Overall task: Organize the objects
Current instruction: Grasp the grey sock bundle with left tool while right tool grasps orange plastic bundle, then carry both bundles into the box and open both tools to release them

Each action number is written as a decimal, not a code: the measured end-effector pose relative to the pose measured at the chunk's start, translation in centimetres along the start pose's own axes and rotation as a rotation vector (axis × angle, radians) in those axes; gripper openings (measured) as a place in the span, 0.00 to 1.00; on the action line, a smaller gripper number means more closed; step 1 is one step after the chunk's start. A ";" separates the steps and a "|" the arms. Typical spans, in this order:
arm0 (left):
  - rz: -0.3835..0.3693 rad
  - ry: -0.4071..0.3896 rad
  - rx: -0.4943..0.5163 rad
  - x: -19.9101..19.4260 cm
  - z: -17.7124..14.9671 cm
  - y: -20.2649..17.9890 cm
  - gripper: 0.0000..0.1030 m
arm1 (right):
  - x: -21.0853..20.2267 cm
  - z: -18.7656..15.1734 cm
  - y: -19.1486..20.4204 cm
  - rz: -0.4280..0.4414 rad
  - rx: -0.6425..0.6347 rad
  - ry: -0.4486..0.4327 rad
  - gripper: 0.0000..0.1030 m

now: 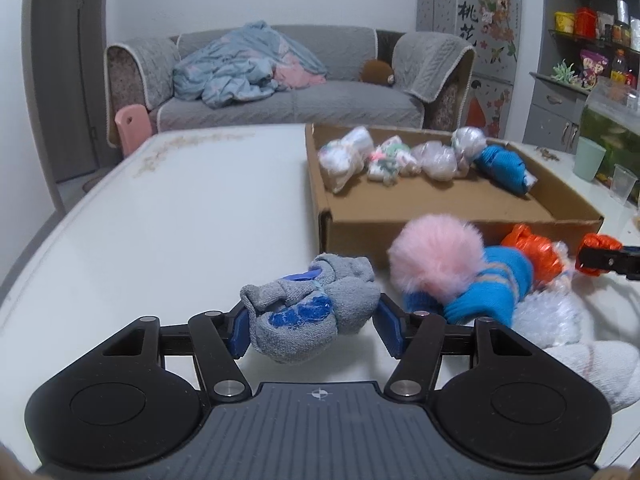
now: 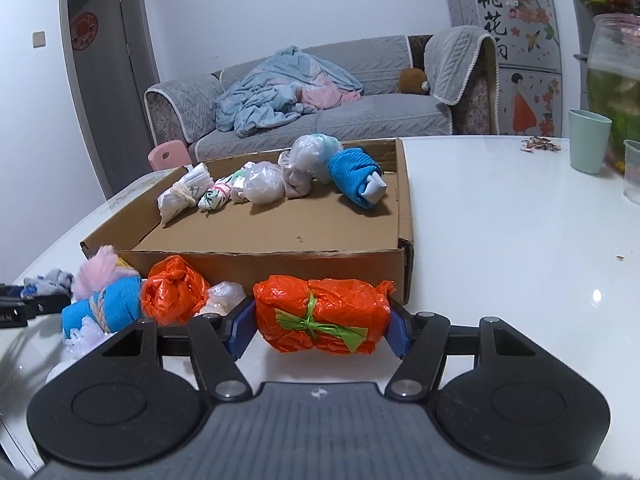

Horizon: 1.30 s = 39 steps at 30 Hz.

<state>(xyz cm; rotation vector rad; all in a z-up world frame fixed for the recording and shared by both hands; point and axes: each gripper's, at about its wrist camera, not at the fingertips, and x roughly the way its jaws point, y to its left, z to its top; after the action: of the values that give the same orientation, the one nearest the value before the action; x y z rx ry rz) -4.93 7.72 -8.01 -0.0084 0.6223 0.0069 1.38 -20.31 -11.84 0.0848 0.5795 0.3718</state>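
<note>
A big white table (image 2: 500, 220), with a flat brown box (image 2: 280, 256) set on it. Far behind, a gray sofa (image 1: 280, 100) with a blue and pink blanket (image 1: 244, 68) heaped on top. At the table's right edge, a pale green cup (image 2: 589, 146) and a clear cup (image 2: 632, 172) just beside it.

Inside the box, along the back wall, a row of little bundles – a white tied one (image 2: 182, 196), a flowery one (image 2: 216, 196), a round pale bag (image 2: 262, 188), a taller clear bag (image 2: 312, 152) and a blue rolled sock (image 2: 356, 178) at the right end.

In front of the box, on the table, a small pile – a fluffy pink pompom (image 1: 438, 252) touching a blue striped sock roll (image 1: 488, 284), a small orange bag bundle (image 2: 174, 294) and a clear wrapped lump (image 2: 224, 296).

Left gripper (image 1: 312, 320) closed on a gray and blue sock ball (image 1: 308, 312), squeezed between both blue pads (image 1: 239, 330), near the box's front left corner.

Right gripper (image 2: 322, 320) closed on an orange bag bundle tied with green strip (image 2: 320, 314), held between its pads right in front of the box's front wall. Hard to tell whether either bundle touched the table.
</note>
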 end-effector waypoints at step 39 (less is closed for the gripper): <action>-0.388 0.222 0.529 17.2 11.9 -3.9 0.65 | 16.9 12.7 8.5 0.492 -0.759 0.194 0.60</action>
<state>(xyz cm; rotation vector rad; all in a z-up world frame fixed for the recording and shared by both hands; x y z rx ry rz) 16.01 3.99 -8.39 0.3868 0.8209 -0.5401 18.70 -5.89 -8.46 -0.5539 0.5726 1.0648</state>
